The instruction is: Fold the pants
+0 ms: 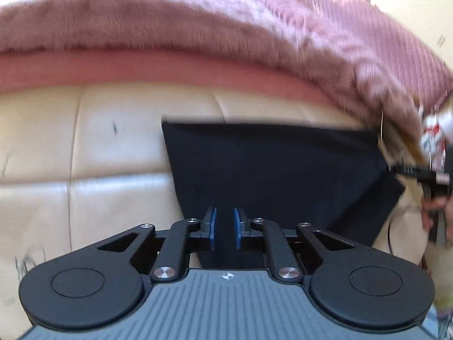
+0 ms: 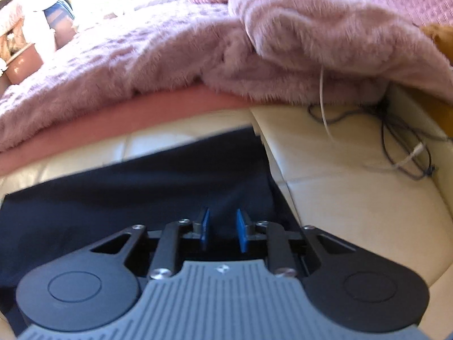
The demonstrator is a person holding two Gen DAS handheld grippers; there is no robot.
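Observation:
Dark navy pants lie flat on a cream leather cushion, folded into a neat block. My left gripper hovers over their near left part with its blue pads a little apart and nothing between them. The pants also show in the right wrist view. My right gripper is over their near right part, pads apart and empty. The right gripper also shows at the far right of the left wrist view, by the pants' right edge.
A fluffy pink blanket over a pink mattress edge rises behind the cushion. Dark and white cables lie on the cream cushion to the right of the pants. A brown basket stands far left.

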